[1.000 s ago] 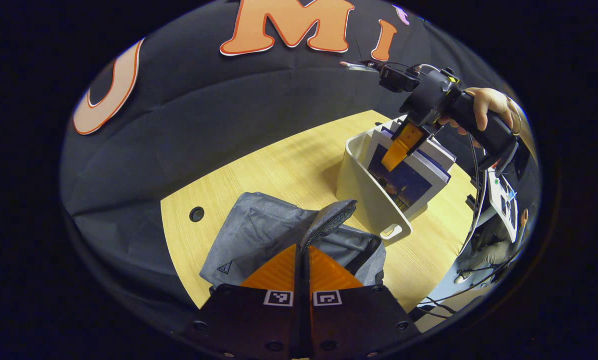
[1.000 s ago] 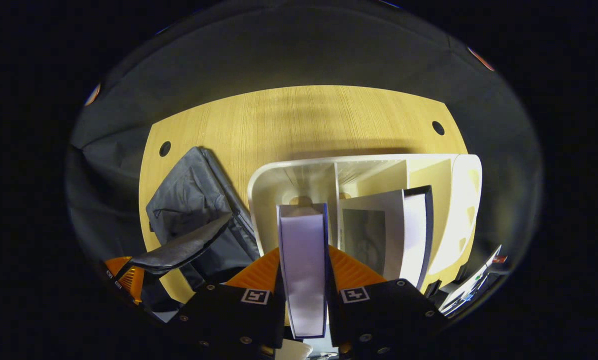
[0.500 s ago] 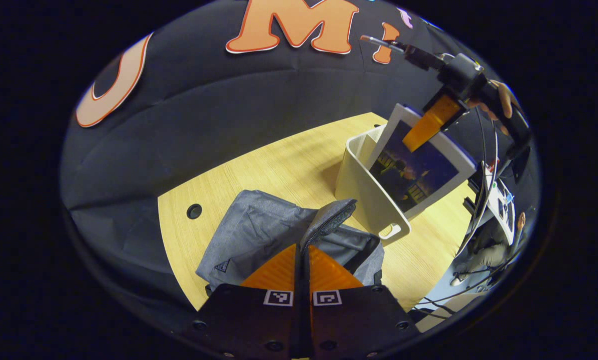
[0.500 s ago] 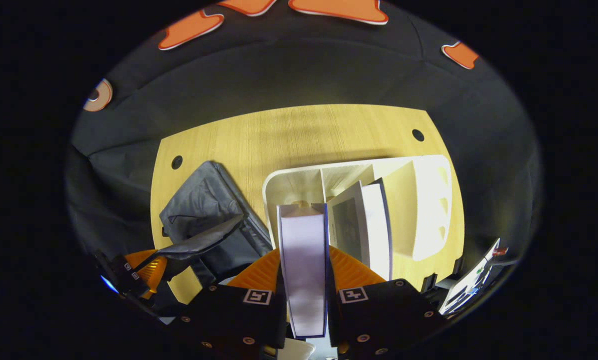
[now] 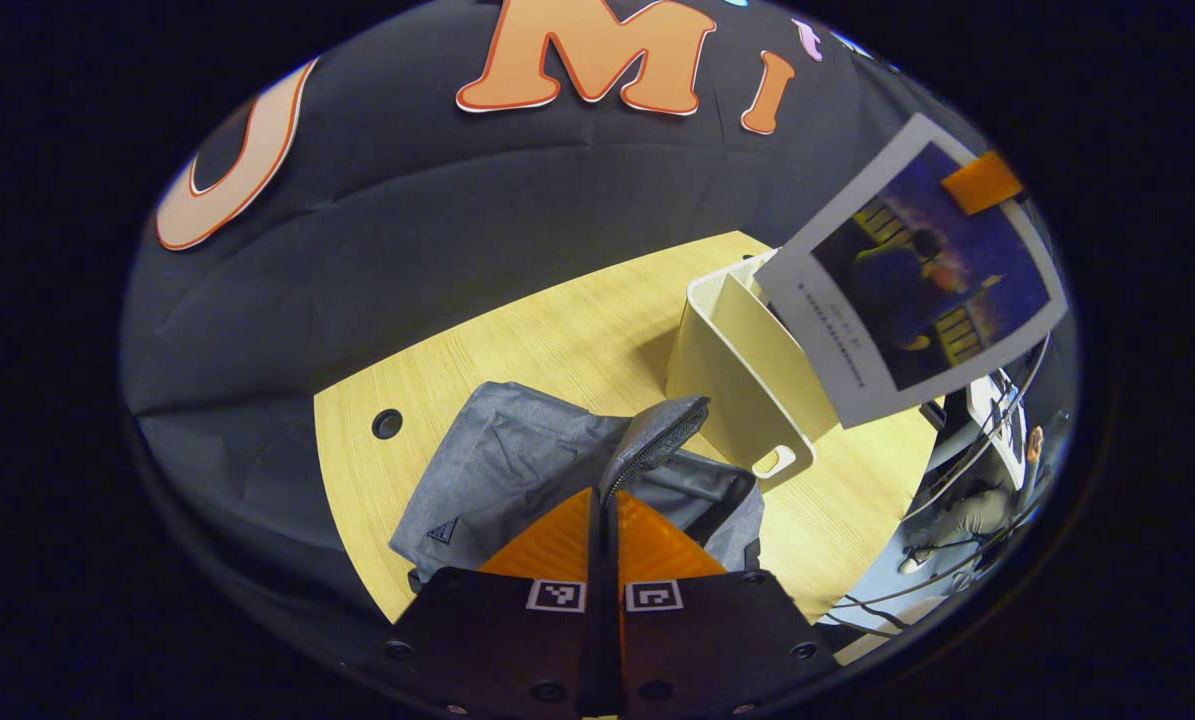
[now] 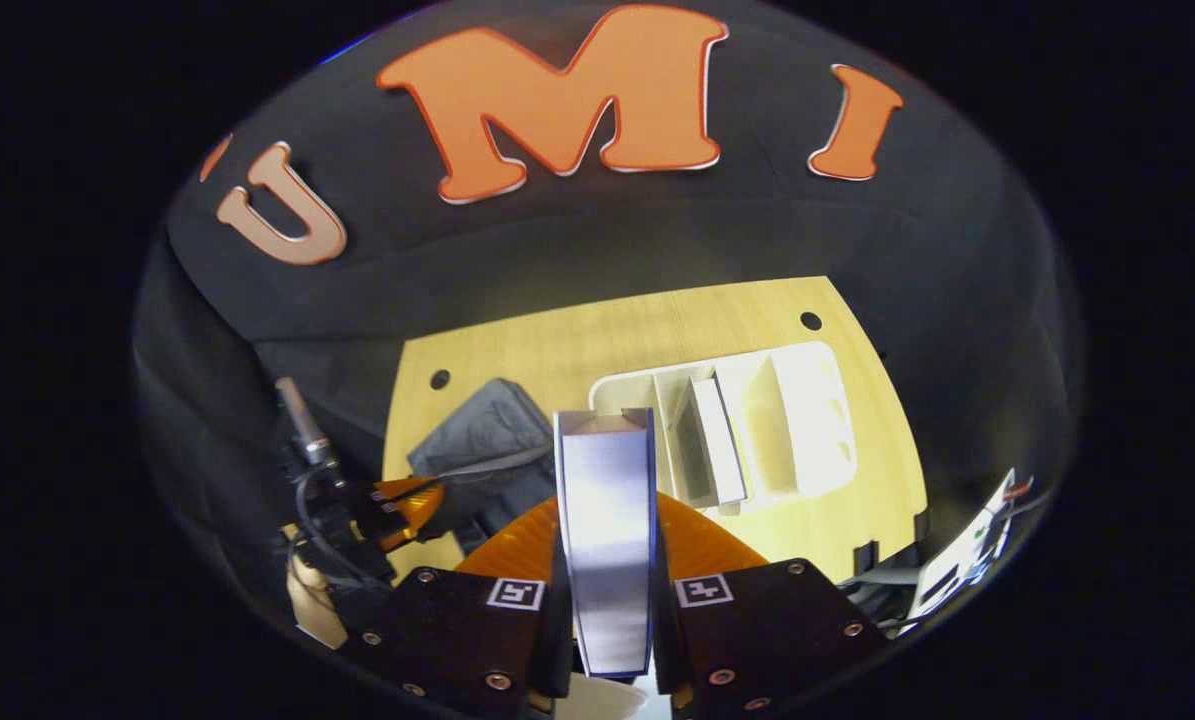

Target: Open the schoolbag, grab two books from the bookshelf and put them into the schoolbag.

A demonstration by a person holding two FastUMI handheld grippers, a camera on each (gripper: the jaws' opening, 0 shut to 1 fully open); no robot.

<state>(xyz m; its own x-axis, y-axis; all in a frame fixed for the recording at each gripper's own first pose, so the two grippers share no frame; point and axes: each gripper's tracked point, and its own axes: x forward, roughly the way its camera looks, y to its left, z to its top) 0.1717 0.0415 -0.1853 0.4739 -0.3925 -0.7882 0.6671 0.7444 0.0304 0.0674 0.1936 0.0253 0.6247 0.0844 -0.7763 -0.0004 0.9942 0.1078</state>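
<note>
Right gripper (image 6: 605, 560) is clamped on a book (image 6: 607, 540), both fingers pressing its covers, held high above the white bookshelf (image 6: 817, 430) — in the left gripper view that book (image 5: 917, 280) hangs clear of the bookshelf (image 5: 737, 370). Left gripper (image 5: 605, 520) is pinched closed on the grey schoolbag (image 5: 517, 470)'s zipper flap (image 5: 657, 440), holding the mouth open on the wooden table (image 5: 557, 340). I judge the opening done and one book lifted, none bagged yet; another book (image 6: 722, 450) waits shelved — cover print is probably a title, too small to read.
</note>
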